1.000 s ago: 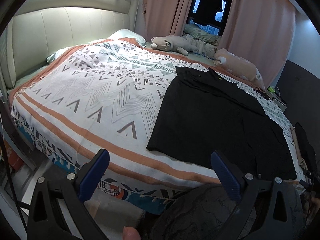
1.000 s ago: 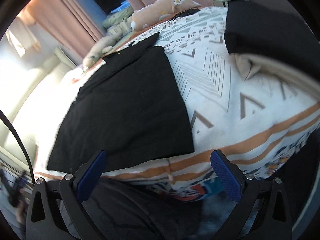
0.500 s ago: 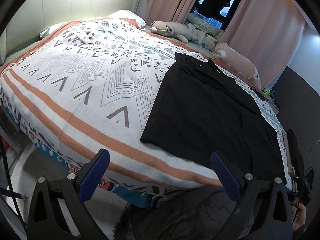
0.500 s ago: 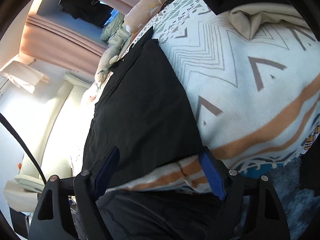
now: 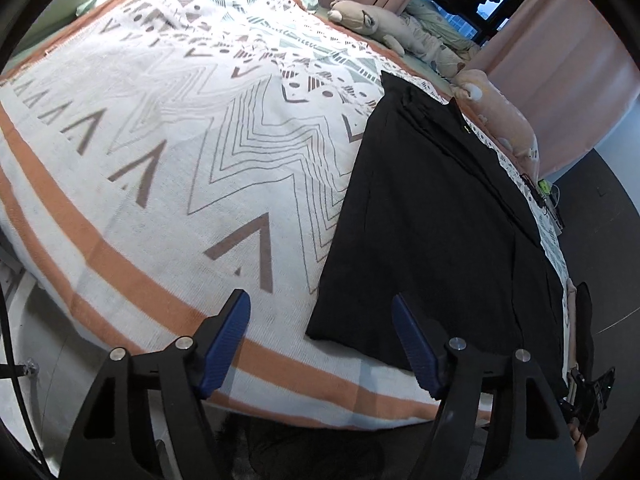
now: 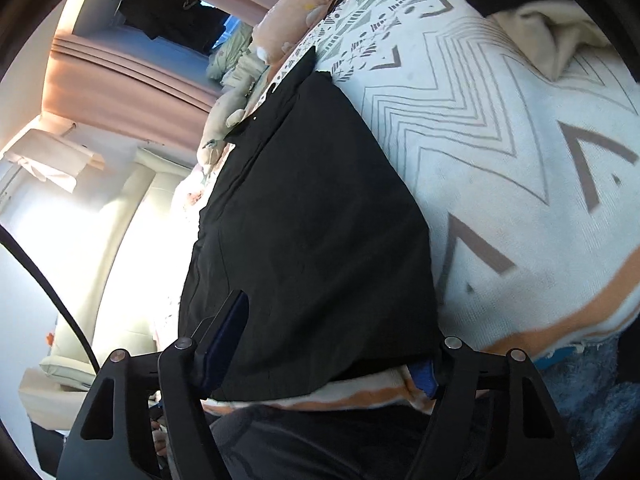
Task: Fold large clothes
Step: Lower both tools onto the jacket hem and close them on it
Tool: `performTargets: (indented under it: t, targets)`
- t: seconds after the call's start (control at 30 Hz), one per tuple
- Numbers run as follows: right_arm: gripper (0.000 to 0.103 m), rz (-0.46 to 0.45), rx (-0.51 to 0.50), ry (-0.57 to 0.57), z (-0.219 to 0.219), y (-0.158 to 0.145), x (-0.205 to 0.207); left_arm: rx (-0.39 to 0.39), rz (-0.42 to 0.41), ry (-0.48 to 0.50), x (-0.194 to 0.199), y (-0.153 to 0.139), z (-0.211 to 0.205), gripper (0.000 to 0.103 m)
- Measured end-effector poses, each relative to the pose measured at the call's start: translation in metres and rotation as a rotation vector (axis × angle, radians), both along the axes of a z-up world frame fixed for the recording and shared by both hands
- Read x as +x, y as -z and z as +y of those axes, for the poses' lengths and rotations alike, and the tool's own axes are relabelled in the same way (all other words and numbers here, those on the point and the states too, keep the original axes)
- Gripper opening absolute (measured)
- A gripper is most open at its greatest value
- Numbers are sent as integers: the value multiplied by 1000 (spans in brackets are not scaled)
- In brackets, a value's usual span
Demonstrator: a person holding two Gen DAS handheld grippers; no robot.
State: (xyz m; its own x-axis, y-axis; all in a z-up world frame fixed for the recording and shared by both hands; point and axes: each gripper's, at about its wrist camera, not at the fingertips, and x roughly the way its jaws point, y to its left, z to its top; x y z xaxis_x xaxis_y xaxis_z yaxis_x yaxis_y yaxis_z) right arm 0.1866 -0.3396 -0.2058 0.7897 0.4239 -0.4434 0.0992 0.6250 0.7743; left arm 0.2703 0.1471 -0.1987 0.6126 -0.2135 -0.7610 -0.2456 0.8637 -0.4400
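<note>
A large black garment (image 5: 432, 220) lies flat on the patterned bed blanket (image 5: 160, 160), its hem near the bed's front edge. My left gripper (image 5: 320, 312) hovers low at the garment's near left corner. Its jaws are closing, the corner lies between the blue pads (image 5: 224, 344), and nothing is pinched. In the right wrist view the same garment (image 6: 312, 220) fills the middle. My right gripper (image 6: 332, 332) straddles its near hem with closing jaws. One finger lies over the cloth, and the other is partly hidden behind the blanket (image 6: 500, 160) edge.
Plush toys (image 5: 372, 20) (image 5: 504, 120) lie along the far side of the bed before pink curtains (image 5: 560, 60). A beige cloth (image 6: 560, 32) lies crumpled on the blanket. The padded headboard (image 6: 132, 200) stands past the garment. A person's dark-clad leg (image 6: 320, 440) is below the grippers.
Both grippers have come down and closer to the garment's near hem. Their jaws have narrowed from wide open. The garment lies as it did.
</note>
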Motion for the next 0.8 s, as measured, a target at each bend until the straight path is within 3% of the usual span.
performTargets:
  t: [0.2,0.27,0.3,0.4,0.6,0.8]
  targets:
    - [36,45,-52,45,1,-3,17,-63,6,26,22,5,1,74]
    - [28,52,-83,50,4,-7,20,-109,14,47,26,7,0,66]
    - [18,57,-102,58,5,-9,20,-140,19,54,27,9,0,60]
    - [4,31,-103,96,-2,-16,12,-198,21,63,26,10,1,58]
    - [2,-10,-130,160,-16,-30,-3,-235,40,97,20,11,-7,58]
    - [3,27,-136,92,-7,-21,1,-240,30,96,30,16,-18,58]
